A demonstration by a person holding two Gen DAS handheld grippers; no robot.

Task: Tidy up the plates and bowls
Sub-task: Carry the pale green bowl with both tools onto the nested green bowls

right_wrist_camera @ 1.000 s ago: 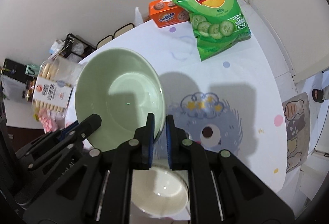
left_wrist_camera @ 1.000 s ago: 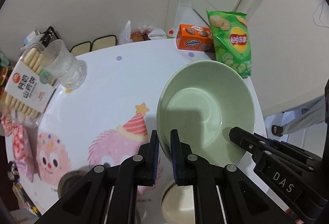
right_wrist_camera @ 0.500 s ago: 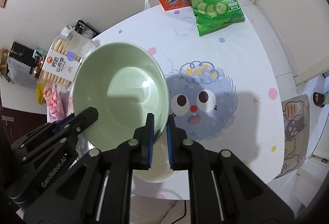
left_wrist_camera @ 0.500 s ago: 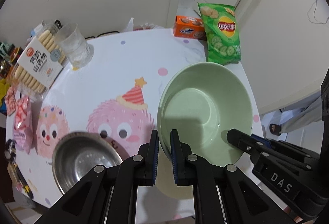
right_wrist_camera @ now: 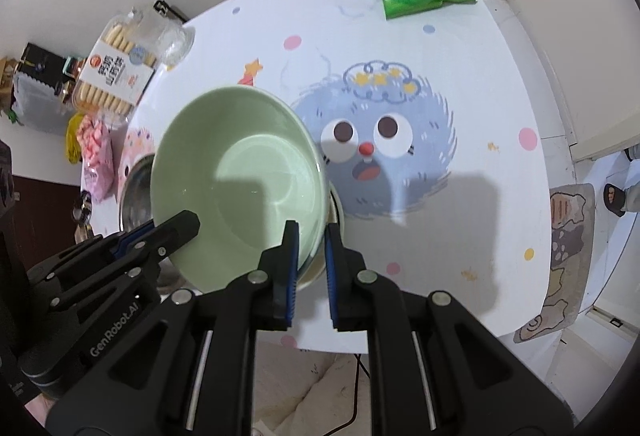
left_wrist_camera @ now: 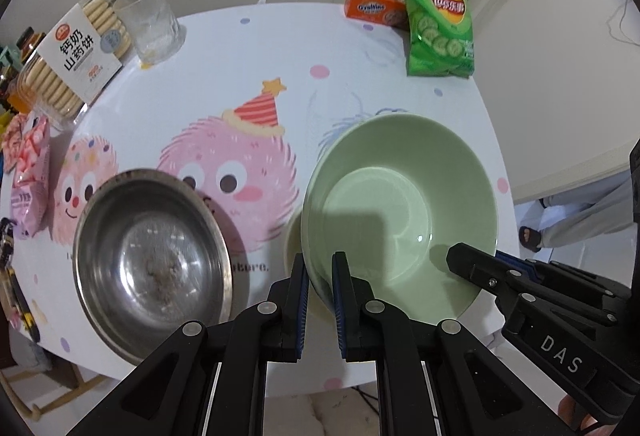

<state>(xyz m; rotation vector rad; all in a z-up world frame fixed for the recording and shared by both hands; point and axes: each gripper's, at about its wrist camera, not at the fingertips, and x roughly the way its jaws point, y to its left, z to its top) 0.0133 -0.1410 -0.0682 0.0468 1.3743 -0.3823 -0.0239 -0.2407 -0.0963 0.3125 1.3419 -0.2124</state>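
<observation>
Round white table (left_wrist_camera: 248,47) with cartoon fuzzballs printed on it, a pink one in a party hat (left_wrist_camera: 228,159) and a blue one (right_wrist_camera: 384,139). Far edge has a green chips bag (left_wrist_camera: 438,23) overlapping an orange cookie box (left_wrist_camera: 372,5). Left side: biscuit pack (left_wrist_camera: 68,55), clear cup (left_wrist_camera: 150,21) touching it, pink candy bag (left_wrist_camera: 28,163).

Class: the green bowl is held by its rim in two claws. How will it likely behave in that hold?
The green bowl looks rigid and glazed, so probably slippery. With the left claw and right claw pinching opposite rim edges, it likely won't tip. If ceramic, a drop might chip it.
</observation>
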